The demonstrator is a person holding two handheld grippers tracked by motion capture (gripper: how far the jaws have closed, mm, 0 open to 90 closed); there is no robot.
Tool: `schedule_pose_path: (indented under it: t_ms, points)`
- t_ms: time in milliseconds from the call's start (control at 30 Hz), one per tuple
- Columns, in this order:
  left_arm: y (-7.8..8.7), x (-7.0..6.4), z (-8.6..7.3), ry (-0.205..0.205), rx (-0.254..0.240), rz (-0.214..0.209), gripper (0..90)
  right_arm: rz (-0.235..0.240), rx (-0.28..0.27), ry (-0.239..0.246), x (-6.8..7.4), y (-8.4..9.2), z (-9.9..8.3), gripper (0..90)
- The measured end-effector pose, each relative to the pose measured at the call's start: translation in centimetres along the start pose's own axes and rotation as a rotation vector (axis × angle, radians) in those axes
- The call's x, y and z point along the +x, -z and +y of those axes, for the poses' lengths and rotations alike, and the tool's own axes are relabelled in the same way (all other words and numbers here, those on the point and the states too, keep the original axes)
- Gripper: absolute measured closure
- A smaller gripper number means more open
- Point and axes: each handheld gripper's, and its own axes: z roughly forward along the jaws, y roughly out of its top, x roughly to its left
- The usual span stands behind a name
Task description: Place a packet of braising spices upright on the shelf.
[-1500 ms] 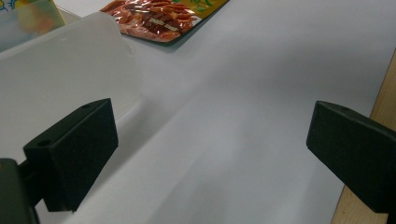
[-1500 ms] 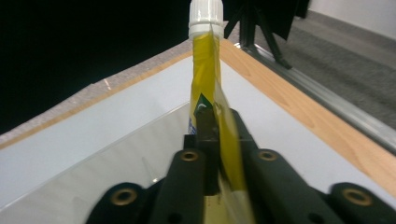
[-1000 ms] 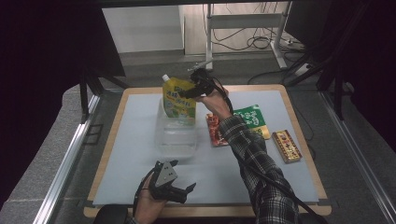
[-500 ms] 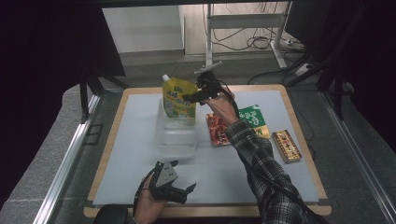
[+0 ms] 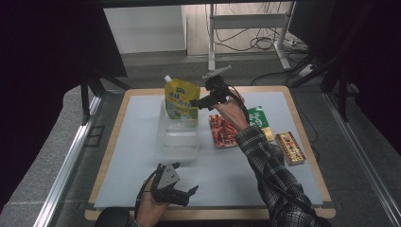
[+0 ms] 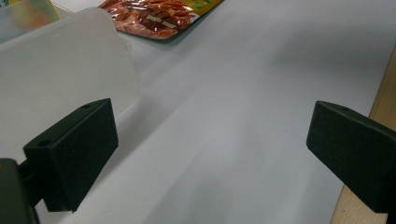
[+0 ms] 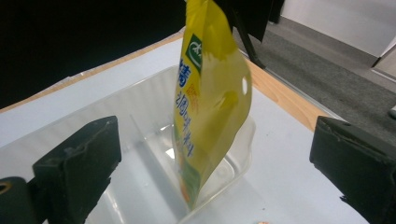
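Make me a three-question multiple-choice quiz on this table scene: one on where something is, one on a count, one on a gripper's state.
1. Where does the yellow spouted pouch stand?
A. In the clear plastic bin
B. On the floor
C. Under the left gripper

2. How many flat snack packs lie right of the bin?
A. One
B. Three
C. Five

3. How is the right gripper?
A. Shut on the pouch
B. Open
C. Shut on the bin

Answers: 1 A, its base sits inside the bin. 2 B, a red, a green and a boxed one. 3 B, its jaws stand wide apart.
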Motion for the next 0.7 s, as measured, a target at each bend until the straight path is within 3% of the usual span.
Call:
schedule_pose_path:
  t_ms: [400, 700]
  points:
    - [0.1, 0.0, 0.0, 0.005, -0.009, -0.002, 1.7, 0.006, 0.011, 0.045, 0.9, 1.8, -1.5, 1.1]
    - [0.0, 0.1, 0.0, 0.000, -0.002, 0.000, 1.7, 0.023, -0.004, 0.021, 0.6, 3.6, -3.0, 1.3]
